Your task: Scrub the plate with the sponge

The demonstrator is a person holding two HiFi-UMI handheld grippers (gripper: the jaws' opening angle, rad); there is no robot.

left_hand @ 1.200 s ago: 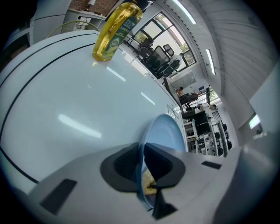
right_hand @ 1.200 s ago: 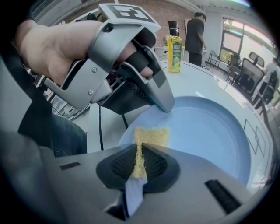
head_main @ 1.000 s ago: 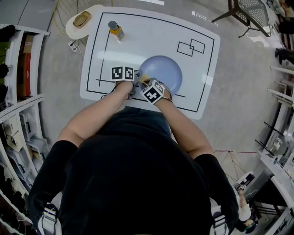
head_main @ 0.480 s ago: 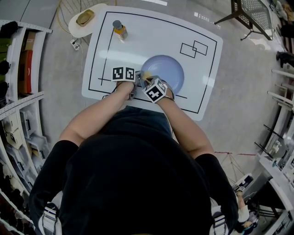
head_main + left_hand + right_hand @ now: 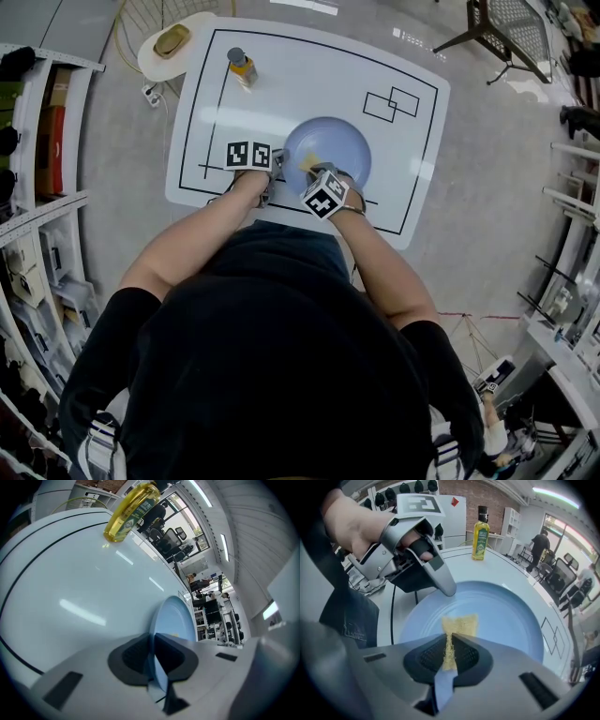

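A pale blue plate [image 5: 330, 147] lies on the white table [image 5: 394, 178] in front of me. My left gripper [image 5: 277, 162] is shut on the plate's left rim [image 5: 161, 620], seen edge-on between its pads. My right gripper [image 5: 314, 172] is shut on a thin yellow sponge [image 5: 457, 630], which hangs from its pads down onto the plate's [image 5: 497, 620] inner surface. In the right gripper view the left gripper [image 5: 443, 585] pinches the rim at the plate's far left.
A bottle of yellow liquid [image 5: 240, 65] stands at the table's far left corner, also seen as the bottle [image 5: 130, 512] and the bottle [image 5: 478, 532]. Black lines and two overlapping rectangles [image 5: 392, 101] mark the table. A round side stand [image 5: 172, 41] sits beyond it. Shelves line the left.
My right gripper with the sponge has slid to the right across the plate's near part. The left gripper stays on the rim.
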